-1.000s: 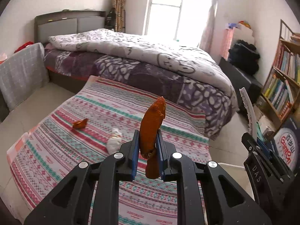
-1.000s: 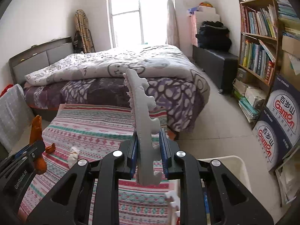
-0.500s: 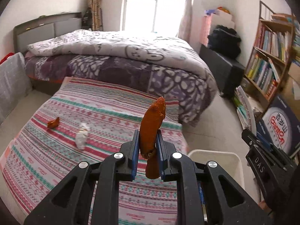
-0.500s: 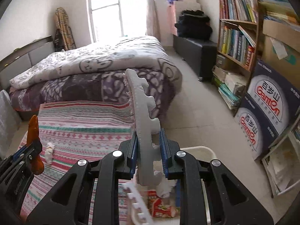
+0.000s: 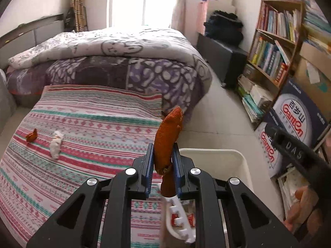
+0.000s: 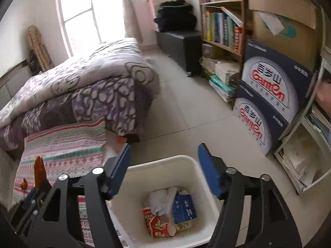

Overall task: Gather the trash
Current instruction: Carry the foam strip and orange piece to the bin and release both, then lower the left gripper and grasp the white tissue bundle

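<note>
My left gripper (image 5: 163, 165) is shut on an orange peel-like piece (image 5: 168, 134) that sticks up between its pads, near the white bin's (image 5: 233, 155) left rim. My right gripper (image 6: 164, 150) hangs over the white bin (image 6: 161, 160); its jaws are opening and nothing is between them. A white toothed foam strip (image 5: 180, 217) lies low at the bin's near side. Snack wrappers (image 6: 157, 223), a blue carton (image 6: 184, 206) and tissue are inside. On the striped rug (image 5: 93, 128) lie a crumpled white tissue (image 5: 56, 143) and a small orange scrap (image 5: 32, 135).
A bed (image 5: 124, 57) with a purple quilt stands behind the rug. Dark printed boxes (image 6: 269, 95) and a bookshelf (image 6: 221, 24) line the right wall, with a black bench (image 6: 182, 45) beyond. Tiled floor (image 6: 186, 113) lies between bed and shelves.
Both grippers swung right, from over the rug to the bin. The right gripper opened and let go of the white toothed strip, which now lies down at the bin.
</note>
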`<state>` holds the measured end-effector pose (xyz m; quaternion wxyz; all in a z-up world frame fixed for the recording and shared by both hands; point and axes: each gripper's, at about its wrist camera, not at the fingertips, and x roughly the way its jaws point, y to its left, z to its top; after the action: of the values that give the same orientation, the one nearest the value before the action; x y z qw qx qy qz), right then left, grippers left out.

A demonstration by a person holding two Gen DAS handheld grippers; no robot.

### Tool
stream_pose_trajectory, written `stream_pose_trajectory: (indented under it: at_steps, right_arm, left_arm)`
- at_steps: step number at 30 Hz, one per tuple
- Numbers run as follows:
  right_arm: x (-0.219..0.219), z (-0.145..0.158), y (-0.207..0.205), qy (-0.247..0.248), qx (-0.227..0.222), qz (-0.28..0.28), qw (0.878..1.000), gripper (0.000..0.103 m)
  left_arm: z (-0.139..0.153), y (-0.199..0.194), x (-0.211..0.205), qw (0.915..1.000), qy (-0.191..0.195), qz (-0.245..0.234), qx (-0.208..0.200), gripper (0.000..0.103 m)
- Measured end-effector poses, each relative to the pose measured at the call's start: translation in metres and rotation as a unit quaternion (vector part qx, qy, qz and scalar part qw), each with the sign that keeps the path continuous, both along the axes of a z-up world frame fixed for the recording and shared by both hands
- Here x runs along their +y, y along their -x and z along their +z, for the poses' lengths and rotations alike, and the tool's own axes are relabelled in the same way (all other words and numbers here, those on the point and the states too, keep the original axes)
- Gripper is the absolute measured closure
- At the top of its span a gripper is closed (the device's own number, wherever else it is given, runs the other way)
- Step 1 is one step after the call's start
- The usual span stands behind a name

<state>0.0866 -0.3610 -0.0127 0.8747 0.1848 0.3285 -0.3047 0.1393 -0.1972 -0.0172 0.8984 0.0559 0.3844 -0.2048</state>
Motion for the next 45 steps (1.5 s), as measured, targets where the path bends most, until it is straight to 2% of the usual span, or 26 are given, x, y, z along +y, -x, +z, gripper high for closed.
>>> stream_pose_trajectory:
  at_steps: [2,4,7,9,15,17,18,19,24,30,34,41,45]
  right_arm:
    - [-0.009,0.000,0.004,-0.003,-0.002,-0.013,1.000,0.032]
    - [-0.019,-0.001,0.009,-0.005,-0.003,-0.029,1.000,0.023]
    - [-0.033,-0.001,0.018,-0.010,-0.010,-0.052,0.999,0.020]
    - [-0.041,-0.001,0.024,-0.018,-0.013,-0.065,0.998,0.014]
    - [-0.061,-0.004,0.037,-0.035,-0.017,-0.102,0.994,0.011]
    - [-0.064,-0.005,0.038,-0.038,-0.016,-0.107,0.993,0.008]
    - [-0.065,-0.005,0.037,-0.039,-0.016,-0.107,0.993,0.008]
    - [-0.065,-0.005,0.037,-0.040,-0.016,-0.107,0.993,0.007]
    - [-0.060,-0.007,0.031,-0.044,-0.010,-0.101,0.994,0.007]
    - [-0.041,-0.015,0.013,-0.051,0.015,-0.069,0.996,0.007]
    - [-0.024,-0.018,-0.001,-0.049,0.030,-0.042,0.997,0.007]
    - [-0.002,-0.026,-0.021,-0.059,0.053,-0.002,0.997,0.007]
    - [0.010,-0.029,-0.030,-0.056,0.063,0.017,0.996,0.007]
  left_arm:
    - [-0.002,0.002,-0.007,1.0000,-0.002,-0.006,0.002,0.086]
    - [-0.005,0.006,-0.016,0.9999,-0.006,-0.015,0.004,0.085]
    - [-0.009,0.010,-0.028,0.9995,-0.007,-0.028,0.010,0.085]
    - [-0.011,0.012,-0.033,0.9993,-0.005,-0.034,0.014,0.085]
    - [-0.021,0.017,-0.051,0.9966,0.010,-0.067,0.048,0.084]
    - [-0.024,0.017,-0.054,0.9952,0.016,-0.072,0.063,0.068]
    - [-0.025,0.017,-0.054,0.9952,0.016,-0.071,0.066,0.045]
    - [-0.024,0.017,-0.053,0.9957,0.018,-0.065,0.064,0.033]
    - [-0.021,0.010,-0.043,0.9962,0.024,-0.052,0.065,0.030]
    - [-0.031,-0.020,-0.014,0.9960,0.004,-0.004,0.090,0.024]
    - [-0.043,-0.054,0.020,0.9925,-0.023,0.053,0.108,0.024]
    - [-0.068,-0.120,0.090,0.9764,-0.089,0.152,0.125,0.023]
    - [-0.083,-0.152,0.131,0.9619,-0.127,0.212,0.115,0.023]
